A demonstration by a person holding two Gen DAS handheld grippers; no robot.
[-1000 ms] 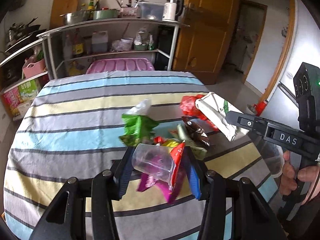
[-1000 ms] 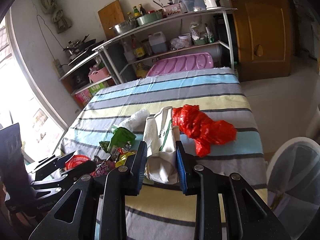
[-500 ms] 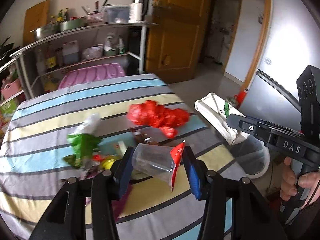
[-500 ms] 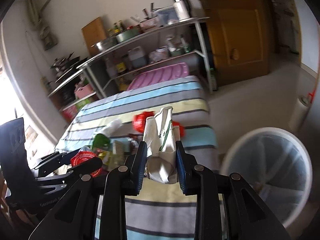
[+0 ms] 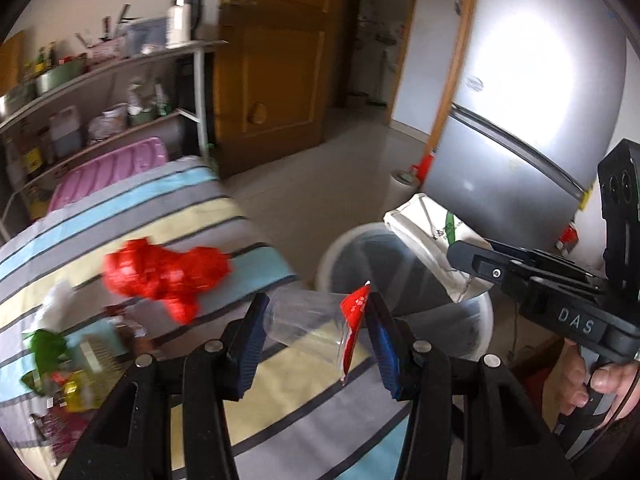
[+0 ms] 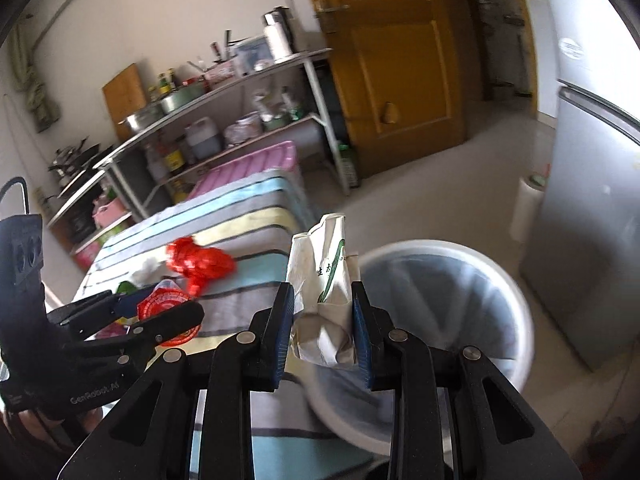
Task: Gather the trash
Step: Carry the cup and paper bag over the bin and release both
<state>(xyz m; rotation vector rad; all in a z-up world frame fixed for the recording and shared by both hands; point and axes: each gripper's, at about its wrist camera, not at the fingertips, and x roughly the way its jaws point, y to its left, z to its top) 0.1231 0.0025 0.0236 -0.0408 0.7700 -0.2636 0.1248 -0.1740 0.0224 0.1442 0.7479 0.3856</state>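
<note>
My left gripper is shut on a clear plastic cup with a torn red lid, held over the table's right edge. My right gripper is shut on a crumpled white paper bag with green print, held above the near rim of a white trash bin. The bin stands on the floor beside the table. The paper bag and right gripper show over the bin in the left wrist view. The left gripper shows at the left in the right wrist view.
A striped cloth covers the table. A red plastic bag, a green wrapper and several small wrappers lie on it. A metal shelf rack, a pink lid, a wooden door and a fridge surround it.
Both grippers have swung right with their loads, from over the table toward the trash bin, which has come into full view.
</note>
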